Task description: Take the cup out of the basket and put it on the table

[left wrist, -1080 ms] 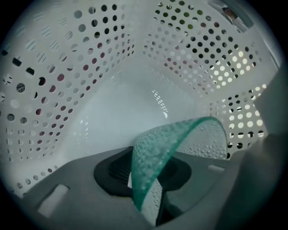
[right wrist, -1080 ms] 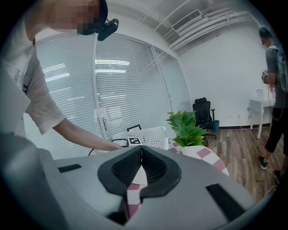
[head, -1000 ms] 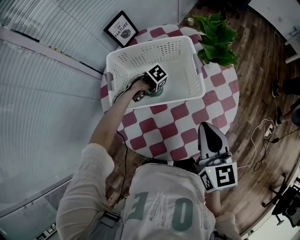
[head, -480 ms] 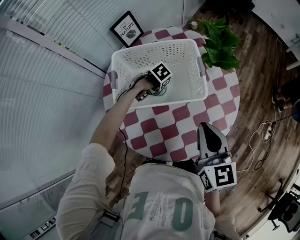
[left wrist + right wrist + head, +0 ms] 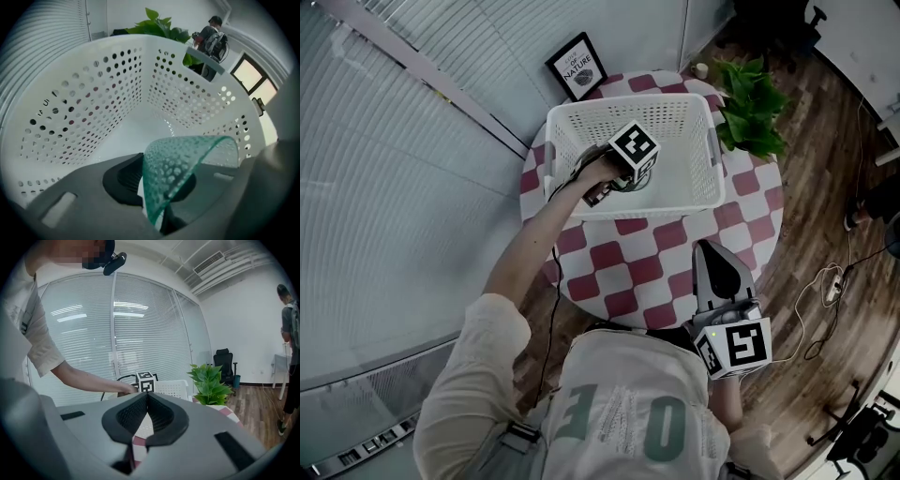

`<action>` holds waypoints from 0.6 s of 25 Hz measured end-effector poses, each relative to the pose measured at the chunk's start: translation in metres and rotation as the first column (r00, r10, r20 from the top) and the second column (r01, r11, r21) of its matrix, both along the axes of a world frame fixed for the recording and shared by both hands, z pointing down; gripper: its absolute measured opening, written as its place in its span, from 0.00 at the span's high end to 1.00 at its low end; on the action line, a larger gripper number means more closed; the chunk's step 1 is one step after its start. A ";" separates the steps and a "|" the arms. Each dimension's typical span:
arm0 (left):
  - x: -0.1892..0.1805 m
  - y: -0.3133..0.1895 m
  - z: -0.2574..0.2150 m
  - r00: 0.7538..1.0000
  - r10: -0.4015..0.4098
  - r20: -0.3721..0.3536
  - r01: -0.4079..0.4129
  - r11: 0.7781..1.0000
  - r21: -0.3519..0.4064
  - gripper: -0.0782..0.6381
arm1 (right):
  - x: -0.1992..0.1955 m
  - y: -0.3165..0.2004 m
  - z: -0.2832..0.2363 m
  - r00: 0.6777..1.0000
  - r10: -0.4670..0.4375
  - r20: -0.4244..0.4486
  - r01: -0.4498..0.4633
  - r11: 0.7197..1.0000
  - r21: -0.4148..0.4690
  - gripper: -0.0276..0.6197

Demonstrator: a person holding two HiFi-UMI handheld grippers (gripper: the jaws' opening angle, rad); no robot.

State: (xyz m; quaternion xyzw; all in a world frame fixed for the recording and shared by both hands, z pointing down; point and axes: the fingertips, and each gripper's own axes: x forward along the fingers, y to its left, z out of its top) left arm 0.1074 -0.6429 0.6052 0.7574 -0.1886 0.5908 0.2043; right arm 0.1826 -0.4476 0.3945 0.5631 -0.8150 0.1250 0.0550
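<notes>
Since a second ago my left gripper point(image 5: 623, 176) is sitting higher in the basket point(image 5: 628, 105), with its marker cube nearer the rim. Its jaws have just been closing, and they are now pinching the wall of the green dimpled cup point(image 5: 185, 157), one pad on each side of it.

So I am judging this as the lifting step. The cup is gripped but still inside the basket walls, and I cannot tell whether its base is clear of the floor.

Next I am needing to bring it up over the rim without it slipping, then across to the checked table point(image 5: 649, 272).

My right gripper point(image 5: 719, 267) is hovering beside the table's near edge, its jaws pressed together on nothing.

The left gripper view is showing the grip itself. In the head view the cube and my hand are covering the cup, but only that view is laying out the free table squares.
</notes>
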 end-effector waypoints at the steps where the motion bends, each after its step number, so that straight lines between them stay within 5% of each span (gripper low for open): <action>1: 0.001 0.001 -0.006 1.000 -0.012 -0.020 0.012 1.000 0.004 0.81 | -0.002 -0.001 -0.002 1.000 -0.002 -0.001 0.002 1.000 0.004 0.94; 9: -0.010 -0.001 -0.074 0.977 -0.116 -0.180 0.135 0.986 0.096 0.81 | -0.022 -0.006 -0.023 0.998 -0.050 -0.030 0.051 0.997 0.051 0.94; 15: -0.020 -0.003 -0.145 0.913 -0.172 -0.369 0.253 0.950 0.184 0.81 | -0.036 -0.013 -0.034 0.995 -0.088 -0.043 0.091 0.992 0.088 0.94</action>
